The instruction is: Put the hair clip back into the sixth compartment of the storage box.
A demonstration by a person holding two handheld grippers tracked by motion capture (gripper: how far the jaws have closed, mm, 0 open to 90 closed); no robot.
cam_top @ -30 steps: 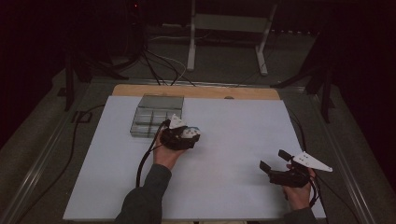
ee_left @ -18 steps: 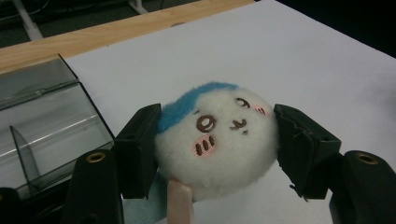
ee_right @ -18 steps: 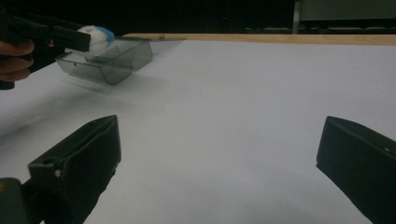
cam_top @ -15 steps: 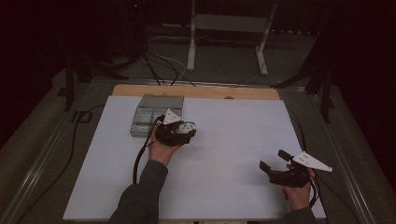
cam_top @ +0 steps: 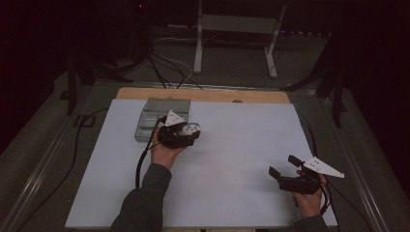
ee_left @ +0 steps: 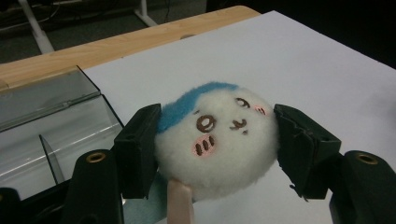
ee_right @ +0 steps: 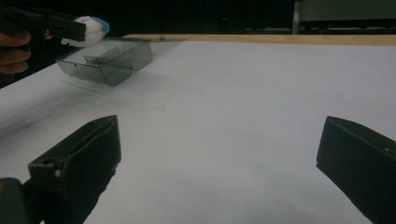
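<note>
Left gripper point(cam_top: 189, 129), clamped on the plush toy point(ee_left: 217, 137), has drifted slightly toward the clear tray point(cam_top: 161, 118) at upper left, probably for placing; right gripper point(cam_top: 286, 167) waits open.

no readable text, labels or numbers anywhere

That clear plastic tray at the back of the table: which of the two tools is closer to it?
The left. The left tool hangs just beside the clear plastic tray, clamped on a plush toy. The right tool sits far off, open, near the table's opposite front corner.
</note>
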